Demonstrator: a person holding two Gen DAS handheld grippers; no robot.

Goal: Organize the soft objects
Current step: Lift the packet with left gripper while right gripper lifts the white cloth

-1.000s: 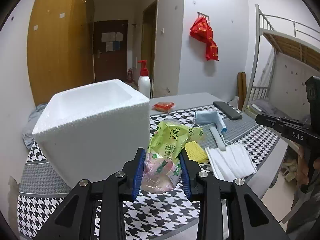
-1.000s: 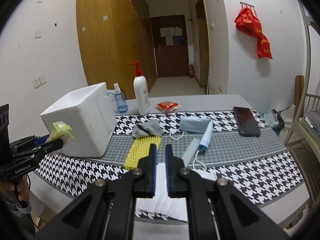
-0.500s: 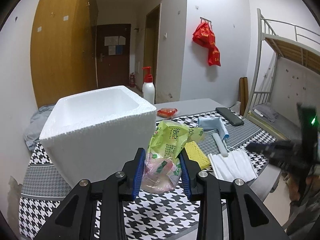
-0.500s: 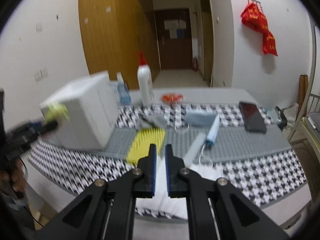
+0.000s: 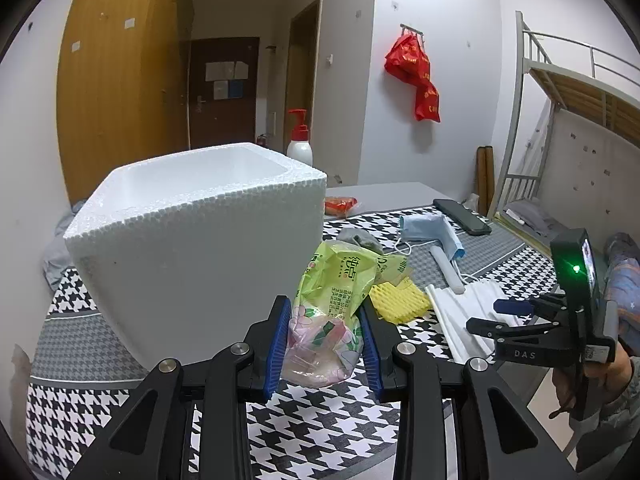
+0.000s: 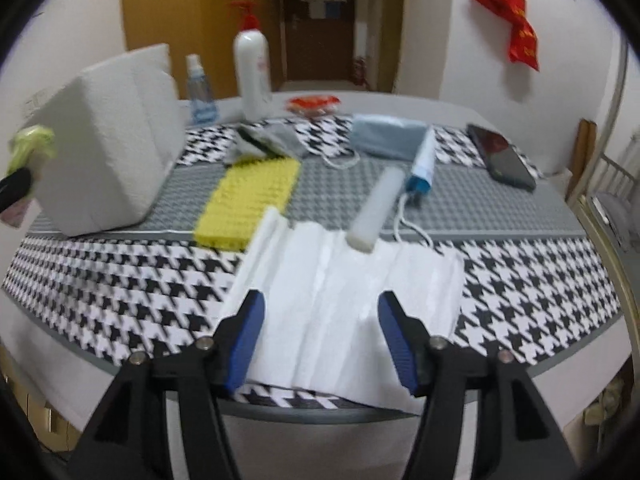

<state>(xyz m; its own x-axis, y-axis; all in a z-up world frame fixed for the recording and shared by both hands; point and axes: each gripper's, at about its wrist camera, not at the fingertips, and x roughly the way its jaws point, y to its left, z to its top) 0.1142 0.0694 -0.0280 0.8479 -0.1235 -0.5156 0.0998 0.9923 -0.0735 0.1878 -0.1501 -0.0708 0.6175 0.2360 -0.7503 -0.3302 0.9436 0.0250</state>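
Note:
My left gripper point(image 5: 325, 342) is shut on a green and pink tissue pack point(image 5: 334, 308), held in front of the right side of the white foam box point(image 5: 200, 248). My right gripper point(image 6: 320, 340) is open, its jaws on either side of the near end of a white foam sheet point(image 6: 348, 292) at the table's front edge. The right gripper also shows in the left wrist view point(image 5: 508, 316). A yellow foam net point(image 6: 252, 200), a white foam tube point(image 6: 378, 210), a blue face mask point(image 6: 386, 140) and a grey cloth point(image 6: 268, 142) lie on the table.
A white pump bottle point(image 6: 252, 72), a small blue spray bottle point(image 6: 200, 92), a red snack packet point(image 6: 314, 104) and a black phone point(image 6: 500, 156) stand or lie at the back. The houndstooth cloth point(image 6: 120, 280) covers the table. A bunk bed point(image 5: 560, 100) stands at right.
My right gripper has opened and moved forward and down over the white foam sheet. My left gripper has risen a little with the tissue pack.

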